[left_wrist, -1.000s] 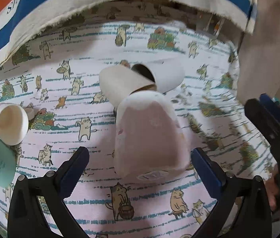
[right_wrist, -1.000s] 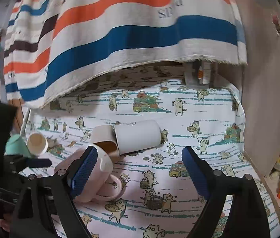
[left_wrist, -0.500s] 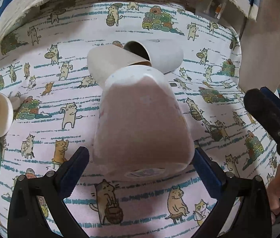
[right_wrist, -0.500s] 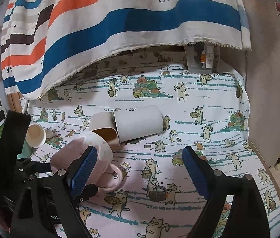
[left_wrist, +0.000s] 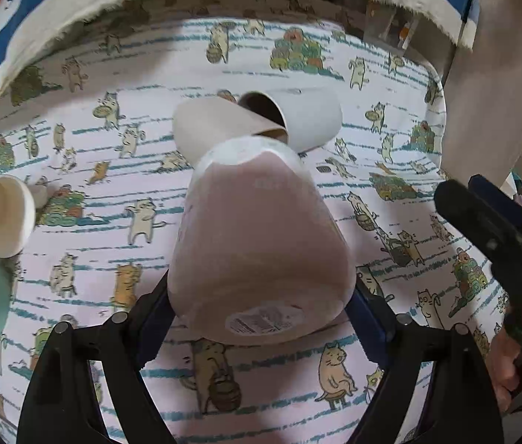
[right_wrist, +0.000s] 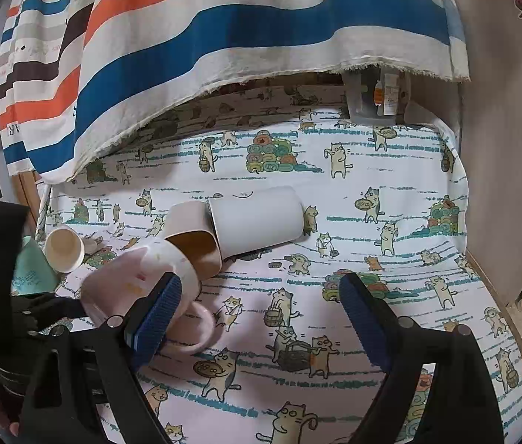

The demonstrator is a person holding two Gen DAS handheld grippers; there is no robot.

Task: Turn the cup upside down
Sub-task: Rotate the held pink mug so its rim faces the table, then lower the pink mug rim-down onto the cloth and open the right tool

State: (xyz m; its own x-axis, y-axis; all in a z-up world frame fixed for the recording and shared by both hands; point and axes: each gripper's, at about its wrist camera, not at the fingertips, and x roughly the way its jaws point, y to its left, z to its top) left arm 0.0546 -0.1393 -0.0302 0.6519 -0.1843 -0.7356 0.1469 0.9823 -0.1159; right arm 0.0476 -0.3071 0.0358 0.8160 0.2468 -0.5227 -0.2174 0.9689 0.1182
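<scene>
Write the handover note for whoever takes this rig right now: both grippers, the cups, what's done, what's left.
Left gripper: shut on the pink mug, gripping its body near the labelled base; the mug is tilted, mouth pointing away, handle hanging below.
Right gripper: open, empty, hovering over the cat-print cloth.
Other cups lie on their sides: a beige cup and a white cup touching each other just beyond the mug, and a small cream cup next to a green cup at the left.
Done: mug grasped and tilted.
Left: finish turning it mouth-down, set it on the cloth, release.
</scene>
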